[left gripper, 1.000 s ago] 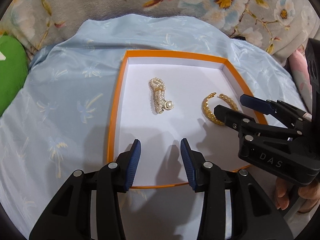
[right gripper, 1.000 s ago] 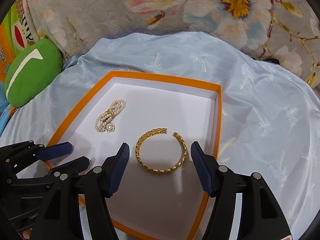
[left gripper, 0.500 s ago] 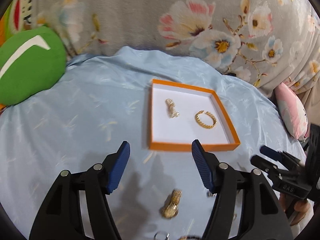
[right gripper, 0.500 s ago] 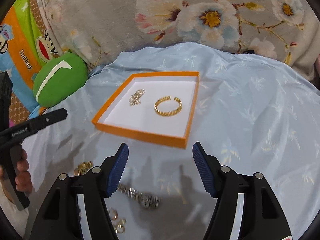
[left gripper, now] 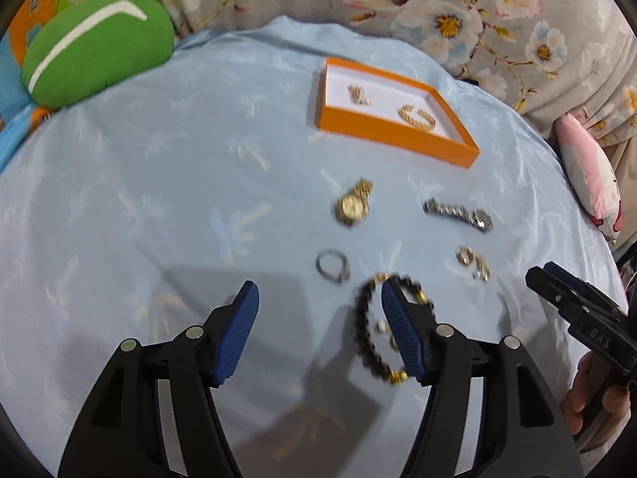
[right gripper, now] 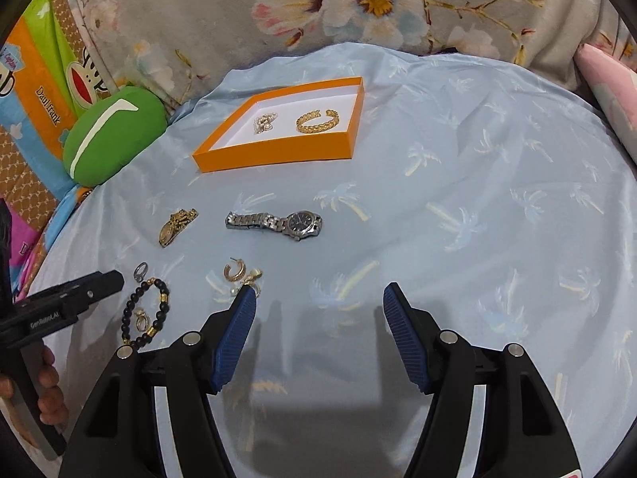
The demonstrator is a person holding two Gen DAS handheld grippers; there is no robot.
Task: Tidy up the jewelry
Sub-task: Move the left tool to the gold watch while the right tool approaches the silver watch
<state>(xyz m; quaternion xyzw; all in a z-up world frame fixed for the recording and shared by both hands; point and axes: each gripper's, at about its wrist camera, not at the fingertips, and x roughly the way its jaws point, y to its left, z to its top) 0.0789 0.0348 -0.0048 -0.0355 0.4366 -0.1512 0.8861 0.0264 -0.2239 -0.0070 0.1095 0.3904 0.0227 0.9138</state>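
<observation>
Currently, two pieces, the pearl bracelet (right gripper: 264, 122) and gold cuff (right gripper: 317, 121), lay in the orange box (right gripper: 274, 151), while two watches, earrings, a ring and the beaded bracelet (right gripper: 144, 310) remained loose on the blue cloth (right gripper: 458, 199). My left gripper (left gripper: 318, 330) and right gripper (right gripper: 316, 332) both stood wide open and empty above the cloth. I judged the next move required lowering one onto a loose piece, likely the beaded bracelet just beside my left fingers.
</observation>
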